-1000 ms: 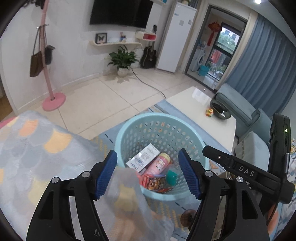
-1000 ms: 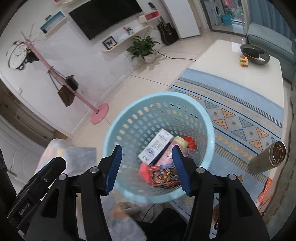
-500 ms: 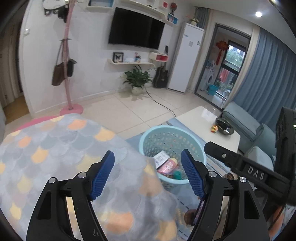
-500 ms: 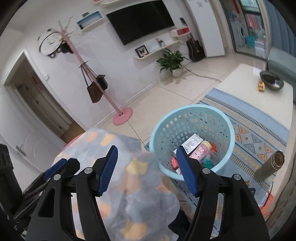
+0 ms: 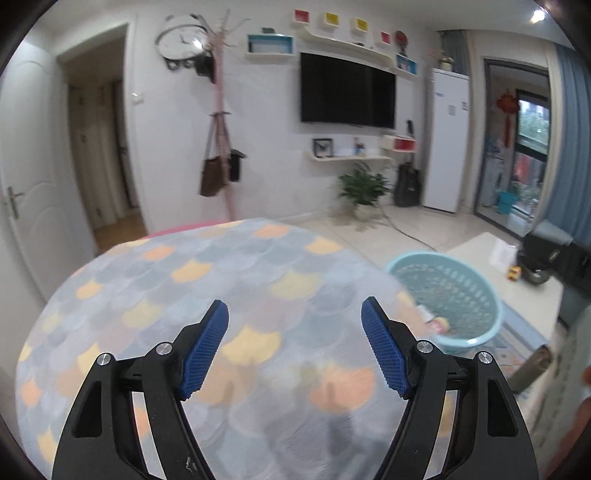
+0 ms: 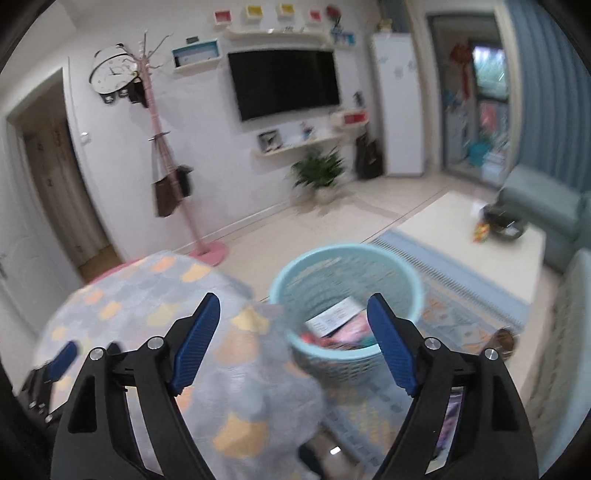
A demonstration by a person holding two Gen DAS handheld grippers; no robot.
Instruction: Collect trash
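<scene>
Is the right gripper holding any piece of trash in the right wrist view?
No. The right gripper stands open with nothing between its blue pads; the trash lies in the blue basket beyond them.

Even, soft indoor light; ceiling spot (image 5: 538,15) glares at top right, above balcony door (image 5: 524,147) showing daylight. Motion blur smears plant (image 6: 319,171) and basket (image 6: 345,295). Fisheye bends walls near door; dark vignette at corners. Tongs sharp.

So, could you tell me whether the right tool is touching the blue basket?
Apart. In the right wrist view the right tool stands open and empty, with the basket farther off on the floor beyond its fingertips.
</scene>
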